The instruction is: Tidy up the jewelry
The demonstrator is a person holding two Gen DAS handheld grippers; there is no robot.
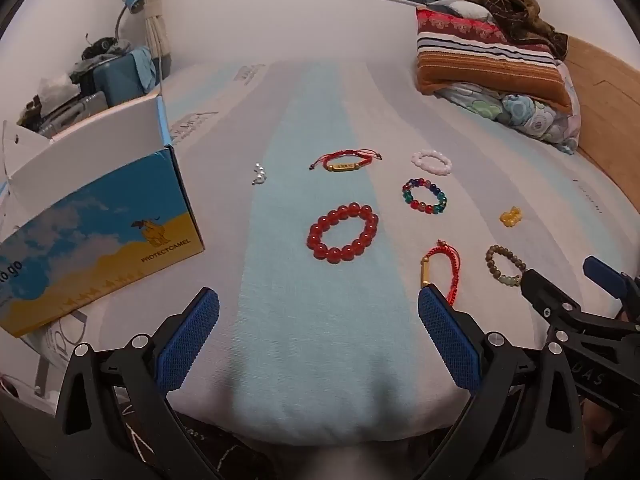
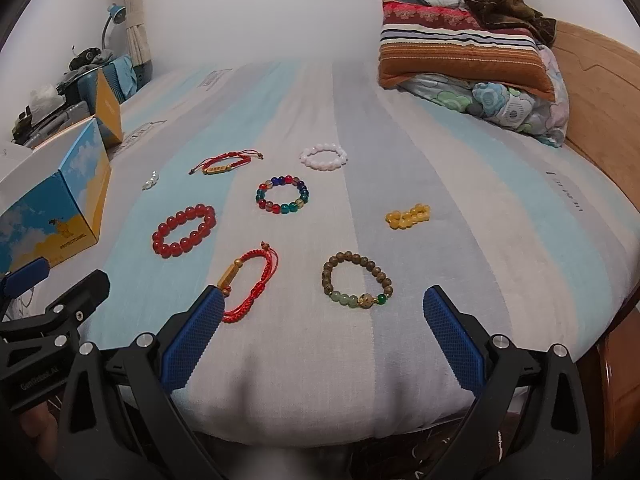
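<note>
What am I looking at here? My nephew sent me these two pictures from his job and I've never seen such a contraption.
These are two hand-held grabbing tools, one in each of a person's hands, each carrying a wide-angle camera that looks forward along its two blue-padded fingers. One picture comes from the left gripper, the other from the right gripper. Both are open and hold nothing.

Each looks over a striped bed with jewelry laid out: a red bead bracelet, a multicolored one, a white one, a brown-and-green one, two red cord bracelets, a yellow bead piece and a small pale piece. An open blue-and-yellow box stands to the left.
</note>
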